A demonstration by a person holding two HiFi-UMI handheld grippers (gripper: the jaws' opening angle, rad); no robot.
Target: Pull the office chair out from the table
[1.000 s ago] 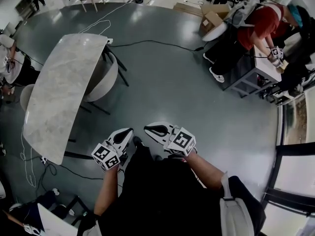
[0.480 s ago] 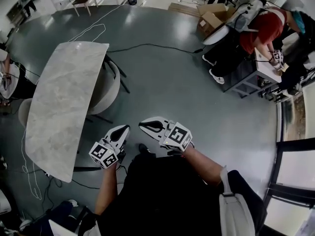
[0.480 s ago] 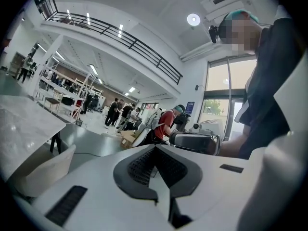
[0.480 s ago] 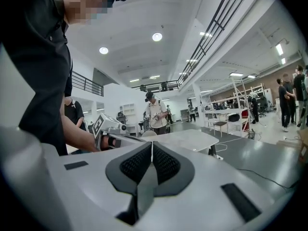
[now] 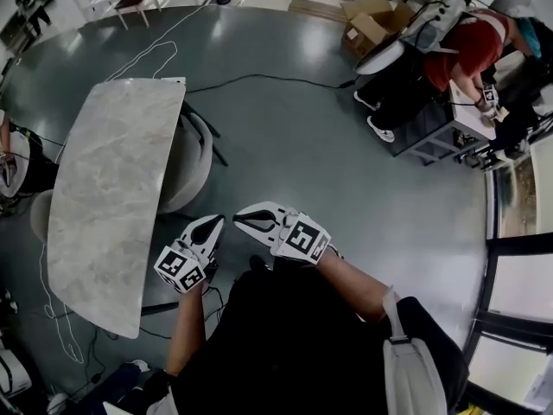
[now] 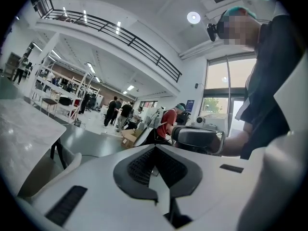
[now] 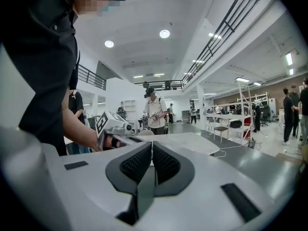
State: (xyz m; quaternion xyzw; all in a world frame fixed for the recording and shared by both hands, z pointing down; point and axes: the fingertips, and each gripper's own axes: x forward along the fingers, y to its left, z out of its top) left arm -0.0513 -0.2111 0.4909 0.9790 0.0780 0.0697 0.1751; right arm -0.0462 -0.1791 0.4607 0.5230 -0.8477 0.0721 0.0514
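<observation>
Head view first: where is the office chair (image 5: 188, 167)?

Tucked under the marble table (image 5: 104, 206), at the long edge on our side, roughly ten o'clock from the two grippers. Only its pale back shows past the tabletop.

Has either gripper got hold of it?

No. The left gripper (image 5: 211, 224) and the right gripper (image 5: 244, 220) sit side by side in front of the person's body, well apart from the chair. Each gripper view shows its ribbed pads pressed together with nothing between them.

So how much of the job is done?

None that I can see. The chair is fully in its place, so the reach, the grip and the pull are all left to do.

What does the left gripper view give us?

The chair's shell at eight o'clock, beside a dark table leg (image 6: 58, 152), with the tabletop at nine o'clock. I judge the jaws must open before they can take the backrest.
</observation>
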